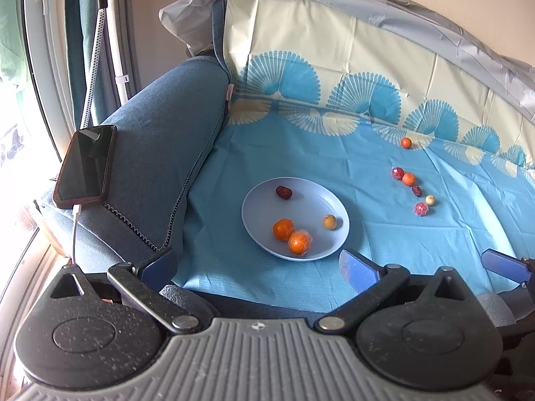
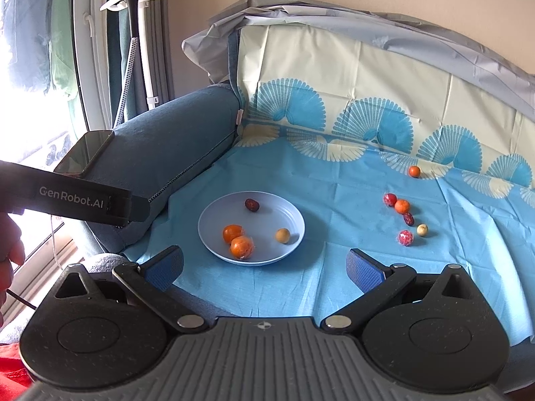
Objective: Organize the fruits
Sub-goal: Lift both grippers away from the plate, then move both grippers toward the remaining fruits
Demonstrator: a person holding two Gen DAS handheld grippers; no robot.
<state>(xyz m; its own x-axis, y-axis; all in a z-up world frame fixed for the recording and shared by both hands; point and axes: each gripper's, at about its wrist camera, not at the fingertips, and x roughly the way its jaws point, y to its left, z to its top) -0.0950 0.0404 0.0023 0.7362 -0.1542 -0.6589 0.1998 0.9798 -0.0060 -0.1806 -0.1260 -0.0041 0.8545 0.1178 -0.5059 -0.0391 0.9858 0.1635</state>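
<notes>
Resting on the blue cloth [image 2: 301, 287], the pale blue plate [image 2: 214, 224] holds two oranges [image 2: 242, 246], a dark date [image 2: 251, 205] and a small tan fruit [image 2: 282, 235]. Right of the plate, well apart from it, six more small fruits [image 2: 403, 215] lie loose on the cloth. Nearer than the plate, the left gripper [image 1: 257, 265] and right gripper [image 2: 264, 267] both hover with jaws spread wide, holding nothing. Left of the plate, a phone [image 1: 85, 165] lies on the sofa arm [image 1: 160, 153].
</notes>
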